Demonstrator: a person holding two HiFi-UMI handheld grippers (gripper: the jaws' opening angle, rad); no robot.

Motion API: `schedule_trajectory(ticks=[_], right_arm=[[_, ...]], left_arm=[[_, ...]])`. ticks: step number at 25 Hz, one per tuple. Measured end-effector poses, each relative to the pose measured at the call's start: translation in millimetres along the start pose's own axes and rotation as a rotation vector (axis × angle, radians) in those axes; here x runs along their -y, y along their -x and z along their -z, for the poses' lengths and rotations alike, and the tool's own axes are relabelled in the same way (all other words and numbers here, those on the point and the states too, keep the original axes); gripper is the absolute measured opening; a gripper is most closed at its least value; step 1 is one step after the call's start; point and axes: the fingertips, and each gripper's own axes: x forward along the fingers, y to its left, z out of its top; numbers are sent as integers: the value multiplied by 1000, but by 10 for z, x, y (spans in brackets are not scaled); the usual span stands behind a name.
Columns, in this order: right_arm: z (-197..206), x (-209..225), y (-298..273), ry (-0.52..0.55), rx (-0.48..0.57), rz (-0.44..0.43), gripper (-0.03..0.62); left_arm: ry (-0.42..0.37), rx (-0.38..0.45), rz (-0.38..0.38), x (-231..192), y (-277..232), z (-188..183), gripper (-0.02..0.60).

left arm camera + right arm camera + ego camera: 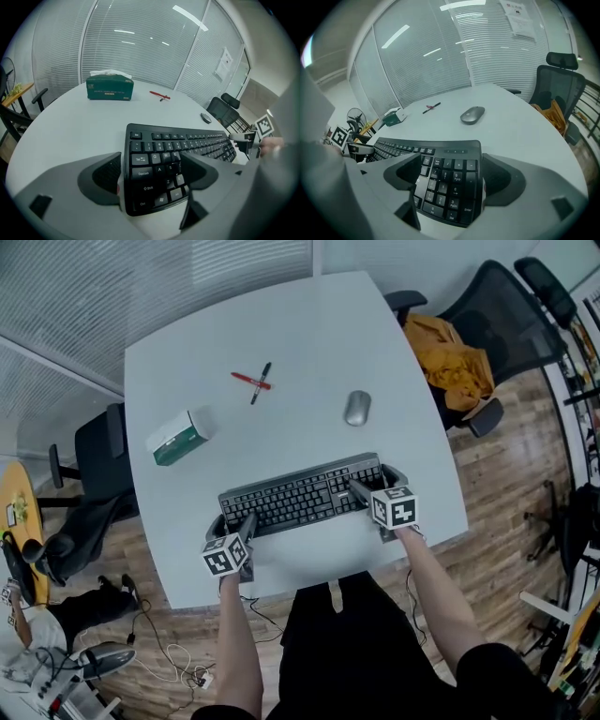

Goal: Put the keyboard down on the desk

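— Starting at the left: what sits on the desk (pixel 309 324)?
— One green-and-white tissue box (pixel 180 438), far left, well apart from everything else.
— And the left gripper (pixel 233 523)?
— It is at the left end of the keyboard (pixel 300 495), jaws wide. The outer jaw stands just off the end, with a pale sliver showing between pad and casing. The inner jaw lies over the letter keys by S and X. No squeeze observed.
— Where is the keyboard itself?
— Black, full-size, keys up, lying on the desk near the front edge. It is slightly skewed, with its right end farther from the person.
— Beyond it?
— A red pen (pixel 244 379) and a black pen (pixel 265 369), crossed and touching, well beyond the keyboard's left half. A grey mouse (pixel 357 408) lies to their right, apart from them, near the keyboard's right half but not touching it.
— And the right gripper (pixel 373 481)?
— It is at the number-pad end, jaws wide. The inner jaw is over the keys just left of the number pad, and the outer jaw is just beside the right edge. Contact there cannot be told, and no press is observed.
— Far right?
— A black office chair (pixel 506 306) off the desk's corner, with an orange cloth (pixel 450 362) heaped on its seat.
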Motion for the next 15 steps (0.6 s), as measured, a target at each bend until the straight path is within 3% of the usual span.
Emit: schedule_trajectory(ticks=[7, 15], right_arm=[[-359, -161, 164, 29, 86, -34, 397], [-992, -495, 482, 84, 228, -92, 371]], left_arm=[[-60, 68, 16, 157, 208, -270, 387], [-169, 282, 66, 635, 665, -1158, 382]])
